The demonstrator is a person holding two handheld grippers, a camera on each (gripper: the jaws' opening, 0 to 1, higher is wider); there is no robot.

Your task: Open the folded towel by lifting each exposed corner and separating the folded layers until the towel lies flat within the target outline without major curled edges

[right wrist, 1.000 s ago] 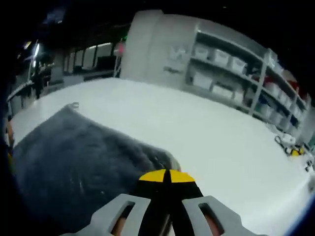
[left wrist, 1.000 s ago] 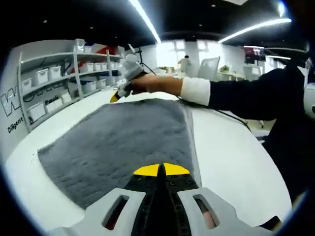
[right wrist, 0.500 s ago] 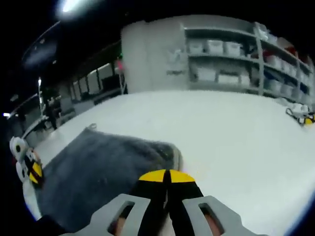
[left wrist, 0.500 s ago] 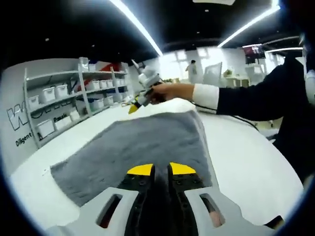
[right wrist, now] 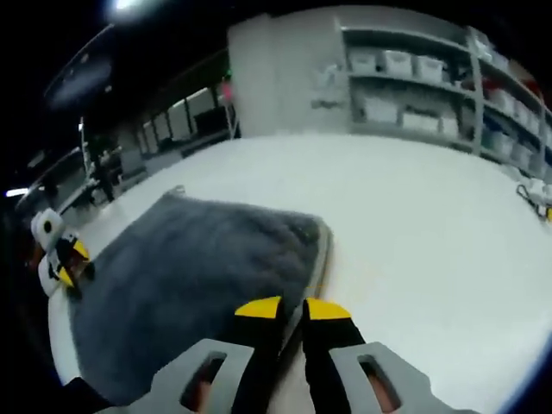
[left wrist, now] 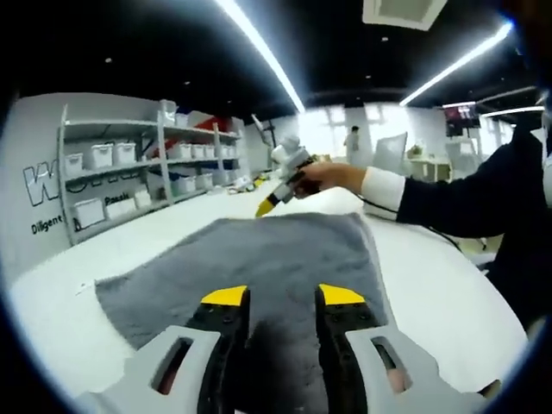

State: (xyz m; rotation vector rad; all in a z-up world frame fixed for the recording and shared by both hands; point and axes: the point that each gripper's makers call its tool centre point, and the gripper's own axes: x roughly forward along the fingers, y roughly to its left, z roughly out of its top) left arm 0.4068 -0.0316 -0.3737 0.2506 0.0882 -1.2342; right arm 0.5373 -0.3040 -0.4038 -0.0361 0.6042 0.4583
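The grey towel lies spread on the white table, bare tabletop open along every edge. The left gripper hovers over the near hem, jaws parted and empty. In the right gripper view, the right gripper stands slightly parted, empty, beside the towel's far corner, with broad clear table beyond; the left gripper appears across the cloth. The left gripper view adds shelving with bins.

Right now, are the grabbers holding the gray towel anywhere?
No. Both grippers are open and hold nothing. The left gripper hovers with its jaws apart over the gray towel; the right gripper has its jaws apart near a towel edge.
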